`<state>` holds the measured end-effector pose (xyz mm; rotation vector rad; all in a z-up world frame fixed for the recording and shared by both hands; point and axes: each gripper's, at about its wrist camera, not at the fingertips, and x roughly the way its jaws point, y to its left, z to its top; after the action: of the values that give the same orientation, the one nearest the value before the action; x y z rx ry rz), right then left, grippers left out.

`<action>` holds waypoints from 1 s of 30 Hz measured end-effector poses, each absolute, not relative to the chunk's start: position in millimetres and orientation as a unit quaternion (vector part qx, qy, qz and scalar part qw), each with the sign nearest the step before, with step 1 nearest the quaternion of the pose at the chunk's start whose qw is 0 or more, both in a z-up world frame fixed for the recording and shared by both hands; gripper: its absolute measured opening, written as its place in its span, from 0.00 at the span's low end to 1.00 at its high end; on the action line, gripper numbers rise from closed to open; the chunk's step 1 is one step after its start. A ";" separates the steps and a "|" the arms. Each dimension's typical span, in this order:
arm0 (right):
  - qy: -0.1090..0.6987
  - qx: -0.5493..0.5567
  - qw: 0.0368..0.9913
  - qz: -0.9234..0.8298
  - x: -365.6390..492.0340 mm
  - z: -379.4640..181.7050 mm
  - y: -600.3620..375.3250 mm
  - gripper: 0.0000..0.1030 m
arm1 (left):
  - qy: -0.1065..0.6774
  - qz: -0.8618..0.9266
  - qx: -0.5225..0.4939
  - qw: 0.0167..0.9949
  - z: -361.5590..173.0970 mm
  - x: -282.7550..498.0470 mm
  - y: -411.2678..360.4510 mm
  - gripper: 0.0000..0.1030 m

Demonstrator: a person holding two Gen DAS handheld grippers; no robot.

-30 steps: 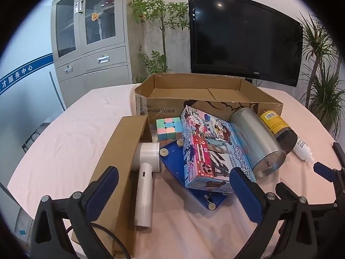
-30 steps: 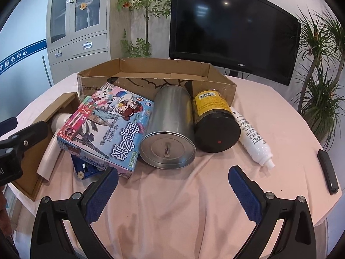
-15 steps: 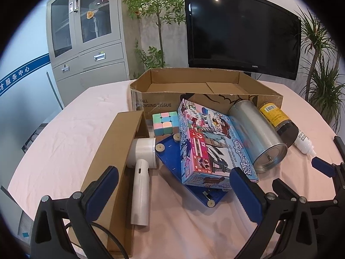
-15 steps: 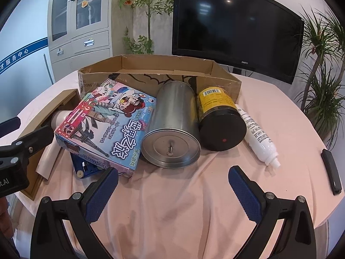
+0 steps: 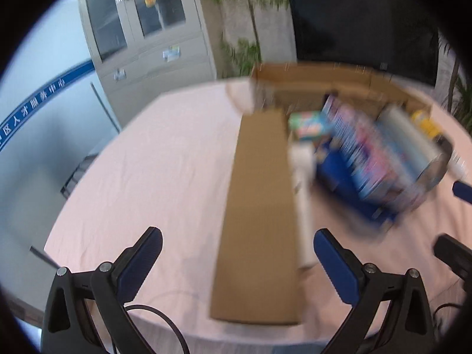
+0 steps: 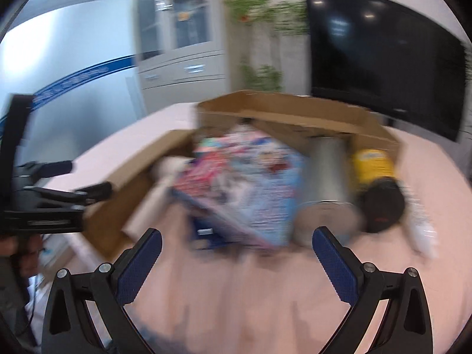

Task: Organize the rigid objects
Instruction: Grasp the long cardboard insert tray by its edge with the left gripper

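— On the pink-clothed table (image 5: 165,153), right ahead of the left gripper (image 5: 237,253): a long brown carton (image 5: 259,215) lying flat, far end toward the open cardboard tray (image 6: 298,112). Jaws spread wide, nothing between them, carton roughly centred in the gap. Probably lined up that way for a grip across the carton's width, though not touching it yet.

— And beside the carton?

— Just to its right, a white handheld device (image 5: 303,194), partly tucked against the carton's side; too blurred to name further. Then a heap: pastel puzzle cube (image 5: 308,122), colourful printed box (image 6: 253,188) leaning on something blue (image 5: 348,183), silver tin canister (image 6: 327,185) on its side, yellow-labelled jar with a black lid (image 6: 377,188), white squeeze bottle (image 6: 421,227) at the far right. All crowded against the tray's front wall, none visibly inside it.

— Right gripper (image 6: 236,259)?

— Low over bare cloth, aimed at the printed box and canister, near but apart from them. Jaws likewise wide apart, empty. Left tool visible at the left edge of that view, off by the carton's near end.

— Why the split?

— Likely one tool per side of the pile. Heavy blur in both views, so fine contact hard to judge. Sorting seemingly barely begun.

— Risk?

— Canister and jar round, lying down: liable to roll if the box shifts.
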<state>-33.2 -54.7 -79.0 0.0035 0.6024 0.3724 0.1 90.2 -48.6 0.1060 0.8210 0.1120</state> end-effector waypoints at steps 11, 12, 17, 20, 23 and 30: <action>0.343 0.020 0.888 0.307 -36.0 -91.8 21.4 1.00 | 0.465 -0.029 -0.106 0.878 -78.7 0.1 134.8 0.57; 0.346 0.026 0.886 0.309 -35.4 -92.1 22.2 1.00 | 0.464 -0.030 -0.122 0.877 -79.5 0.9 142.3 0.58; 0.364 0.046 0.878 0.308 -18.6 -96.7 25.9 1.00 | 0.460 0.024 -0.152 0.875 -78.4 -9.9 185.6 0.62; 0.368 0.056 0.871 0.321 -10.5 -93.9 36.5 0.97 | 0.454 0.023 -0.156 0.877 -76.3 -14.7 200.6 0.63; 0.367 0.060 0.866 0.334 2.0 -88.7 49.6 0.96 | 0.452 0.034 -0.151 0.878 -74.3 -14.0 209.0 0.63; 0.383 0.100 0.851 0.345 20.9 -79.3 80.5 0.88 | 0.421 0.024 -0.143 0.895 -56.9 -5.8 226.4 0.62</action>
<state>20.9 80.5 -79.3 0.2103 0.8070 0.7265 -5.8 226.4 -56.9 -0.2973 0.8729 0.0502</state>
